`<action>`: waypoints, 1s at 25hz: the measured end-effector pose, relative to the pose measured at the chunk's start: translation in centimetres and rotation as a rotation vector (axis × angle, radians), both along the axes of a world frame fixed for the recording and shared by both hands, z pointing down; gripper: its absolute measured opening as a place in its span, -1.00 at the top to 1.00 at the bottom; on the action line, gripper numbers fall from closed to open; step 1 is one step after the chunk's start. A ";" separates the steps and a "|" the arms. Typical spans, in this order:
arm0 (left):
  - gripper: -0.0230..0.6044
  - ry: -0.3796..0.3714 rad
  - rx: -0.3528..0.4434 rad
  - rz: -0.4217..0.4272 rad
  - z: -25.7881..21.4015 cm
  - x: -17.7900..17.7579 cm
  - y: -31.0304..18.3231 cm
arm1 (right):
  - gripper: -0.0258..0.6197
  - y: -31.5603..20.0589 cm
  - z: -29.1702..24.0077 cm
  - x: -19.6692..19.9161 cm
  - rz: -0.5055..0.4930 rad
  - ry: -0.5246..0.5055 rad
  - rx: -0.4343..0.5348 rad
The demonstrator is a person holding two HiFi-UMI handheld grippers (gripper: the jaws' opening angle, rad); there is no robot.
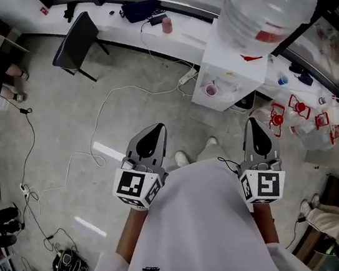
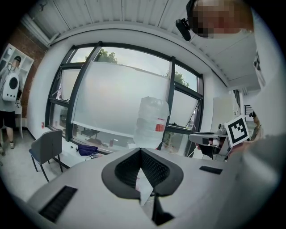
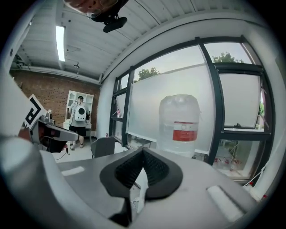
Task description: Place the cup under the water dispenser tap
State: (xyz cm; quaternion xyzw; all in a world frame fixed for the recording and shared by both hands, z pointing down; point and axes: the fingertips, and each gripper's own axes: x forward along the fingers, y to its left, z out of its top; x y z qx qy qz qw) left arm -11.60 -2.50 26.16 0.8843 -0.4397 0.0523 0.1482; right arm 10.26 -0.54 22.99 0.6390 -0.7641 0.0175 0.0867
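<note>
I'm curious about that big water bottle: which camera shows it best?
The right gripper view: the water bottle stands large, side-on, red label plain. The left gripper view shows it smaller; the head view only from above.

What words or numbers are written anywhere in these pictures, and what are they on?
No text here can be read.
Red label on the water bottle: print too blurred to read.
Small dark mark on the white shirt: too small to read.
Left cube and right cube: black-and-white square patterns, not letters.
</note>
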 end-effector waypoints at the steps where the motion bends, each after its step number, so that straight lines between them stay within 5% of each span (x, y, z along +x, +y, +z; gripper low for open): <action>1: 0.93 0.000 0.002 -0.001 -0.2 0.0 -0.1 | 0.89 -0.1 0.0 0.0 -0.004 0.001 -0.001; 25: 0.93 0.003 -0.010 0.003 -0.1 1.4 1.2 | 0.89 0.4 0.6 -0.7 -0.074 -0.017 -0.034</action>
